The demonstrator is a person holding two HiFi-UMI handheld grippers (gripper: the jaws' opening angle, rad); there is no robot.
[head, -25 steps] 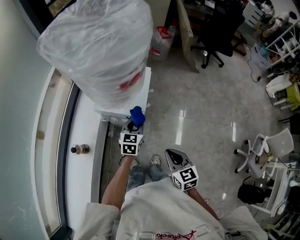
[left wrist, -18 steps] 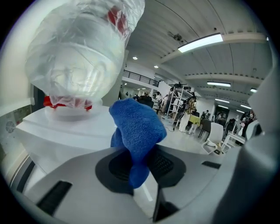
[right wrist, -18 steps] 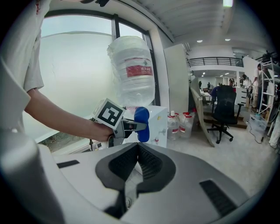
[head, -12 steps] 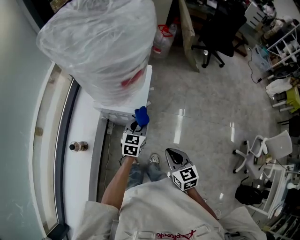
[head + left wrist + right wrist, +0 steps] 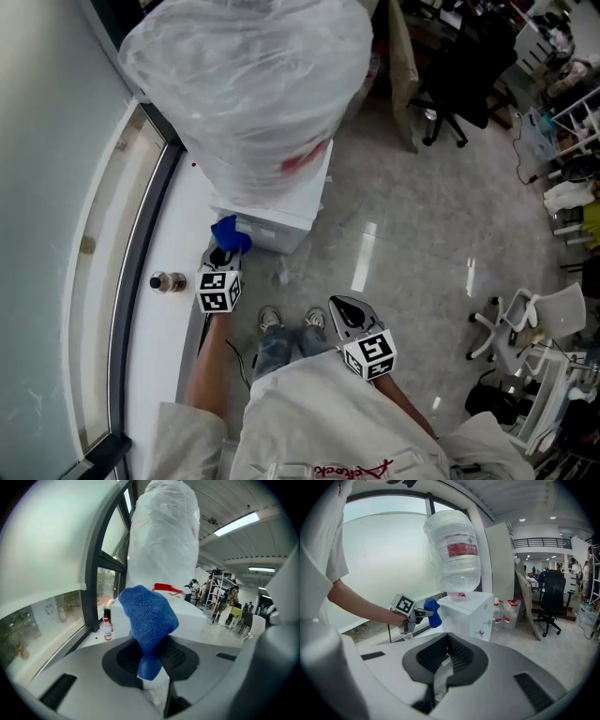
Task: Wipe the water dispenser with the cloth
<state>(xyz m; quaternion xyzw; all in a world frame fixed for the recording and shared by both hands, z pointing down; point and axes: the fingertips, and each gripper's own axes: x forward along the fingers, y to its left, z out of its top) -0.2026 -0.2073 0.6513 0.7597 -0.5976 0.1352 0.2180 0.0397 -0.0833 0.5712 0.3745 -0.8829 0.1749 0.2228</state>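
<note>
Blue terry cloth (image 5: 230, 234) is sitting bunched in the left gripper (image 5: 223, 251), whose jaws are clamping its lower end while the rest is puffing out above them. The cloth is hanging right at the near corner of the white water dispenser (image 5: 277, 228), on its window side. Whether it is actually touching the box I cannot tell. A big water bottle (image 5: 253, 84) wrapped in clear plastic is standing upside down on top of the dispenser. The right gripper (image 5: 342, 309) is hovering well apart from the dispenser, close to the person's body, its jaws pressing together with nothing between them. A small bottle (image 5: 167, 280) is standing on the white window ledge (image 5: 155, 356) beside the dispenser, and a black office chair (image 5: 450, 75) is standing on the floor beyond it.
</note>
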